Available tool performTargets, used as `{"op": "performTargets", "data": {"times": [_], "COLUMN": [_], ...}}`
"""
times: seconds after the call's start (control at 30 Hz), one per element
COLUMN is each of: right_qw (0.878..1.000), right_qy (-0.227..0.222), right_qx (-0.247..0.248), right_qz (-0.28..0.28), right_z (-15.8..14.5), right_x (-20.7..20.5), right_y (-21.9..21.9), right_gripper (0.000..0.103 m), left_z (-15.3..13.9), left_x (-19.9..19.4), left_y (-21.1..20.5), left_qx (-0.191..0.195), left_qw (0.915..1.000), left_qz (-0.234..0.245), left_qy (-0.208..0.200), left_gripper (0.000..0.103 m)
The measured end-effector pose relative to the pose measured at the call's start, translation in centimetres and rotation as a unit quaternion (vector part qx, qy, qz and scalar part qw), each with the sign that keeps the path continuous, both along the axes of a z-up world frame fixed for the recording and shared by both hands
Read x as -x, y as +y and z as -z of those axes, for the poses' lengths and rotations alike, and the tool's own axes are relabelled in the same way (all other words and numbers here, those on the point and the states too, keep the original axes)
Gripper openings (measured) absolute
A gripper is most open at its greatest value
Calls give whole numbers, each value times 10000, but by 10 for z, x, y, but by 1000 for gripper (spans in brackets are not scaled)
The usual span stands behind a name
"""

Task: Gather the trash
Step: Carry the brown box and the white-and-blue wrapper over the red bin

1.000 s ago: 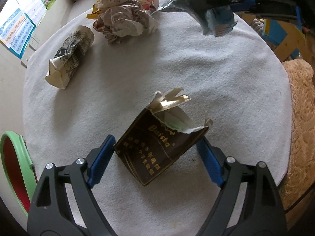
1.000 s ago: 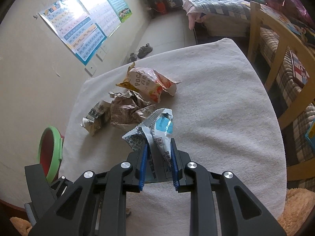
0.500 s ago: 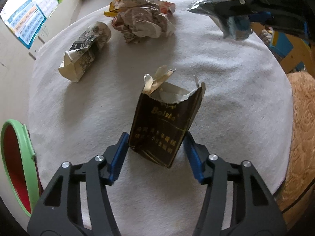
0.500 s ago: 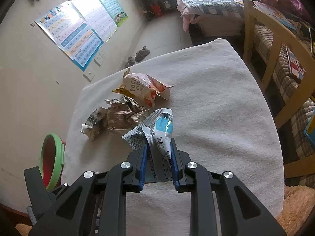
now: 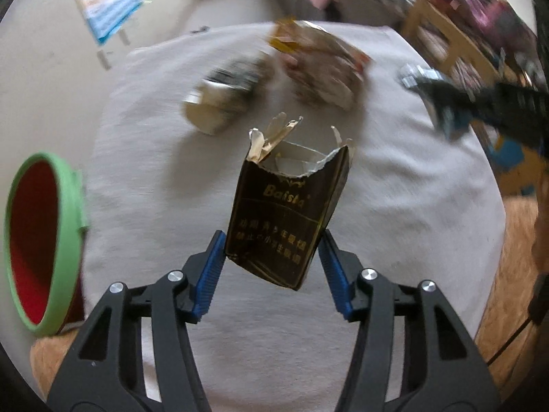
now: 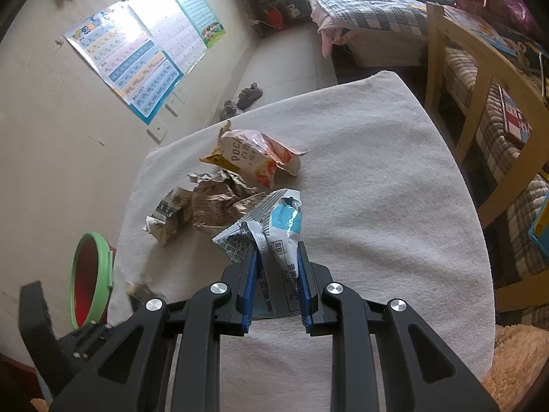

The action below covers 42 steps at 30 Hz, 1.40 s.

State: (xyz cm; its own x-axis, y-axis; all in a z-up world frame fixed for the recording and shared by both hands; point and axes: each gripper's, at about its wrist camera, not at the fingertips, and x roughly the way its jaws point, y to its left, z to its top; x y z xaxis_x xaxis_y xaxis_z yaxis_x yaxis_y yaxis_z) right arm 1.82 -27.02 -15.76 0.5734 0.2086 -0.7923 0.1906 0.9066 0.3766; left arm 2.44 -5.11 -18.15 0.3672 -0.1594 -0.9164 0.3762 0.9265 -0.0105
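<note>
Two pieces were in hand as I watched; far left sat the green-rimmed bin [image 5: 65, 206], beside the table [image 6: 377, 171]; my left gripper [image 5: 271, 267] had its pads pinched on the lower sides of the torn dark packet [image 5: 288, 219], held above the cloth; light and crushable, I judged, so low was right; three scraps lay beyond, blurred; my right gripper [image 6: 276, 285] was clamped on the limp foil wrapper [image 6: 271, 226], likely slippery.

Home bedroom, quilted bed [image 6: 370, 10], wall study charts [image 6: 144, 58], shoes [image 6: 243, 99]
</note>
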Motion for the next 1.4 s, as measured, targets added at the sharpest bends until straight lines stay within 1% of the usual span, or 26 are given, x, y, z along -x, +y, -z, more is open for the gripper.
{"op": "performTargets", "data": {"times": [0.17, 0.27, 0.4, 0.5, 0.8, 1.1, 1.4], "right_qw": [9998, 9995, 9989, 9985, 9971, 9952, 9931], "right_qy": [-81, -139, -214, -252, -379, -457, -467], "right_qx": [65, 90, 143, 165, 191, 221, 321], "right_qz": [-161, -271, -392, -467, -631, -832, -1028], "right_z": [-7, -13, -18, -22, -32, -40, -43], "right_x": [0, 0, 0, 1, 2, 2, 2], "right_y": [13, 22, 32, 39, 52, 67, 84], "right_gripper": [21, 21, 21, 21, 21, 21, 21], "left_z": [-27, -38, -52, -58, -68, -68, -66], "left_x": [-8, -9, -10, -9, -13, -14, -15], "left_y": [22, 17, 23, 29, 41, 49, 66], "left_qx": [221, 305, 404, 474, 588, 592, 676], "left_qw": [9984, 9968, 9946, 9932, 9896, 9878, 9845], "left_qz": [-445, -607, -752, -838, -1084, -1212, -1434], "left_qy": [-265, -430, -587, -656, -745, -773, -751], "left_gripper": [53, 53, 53, 53, 53, 53, 53]}}
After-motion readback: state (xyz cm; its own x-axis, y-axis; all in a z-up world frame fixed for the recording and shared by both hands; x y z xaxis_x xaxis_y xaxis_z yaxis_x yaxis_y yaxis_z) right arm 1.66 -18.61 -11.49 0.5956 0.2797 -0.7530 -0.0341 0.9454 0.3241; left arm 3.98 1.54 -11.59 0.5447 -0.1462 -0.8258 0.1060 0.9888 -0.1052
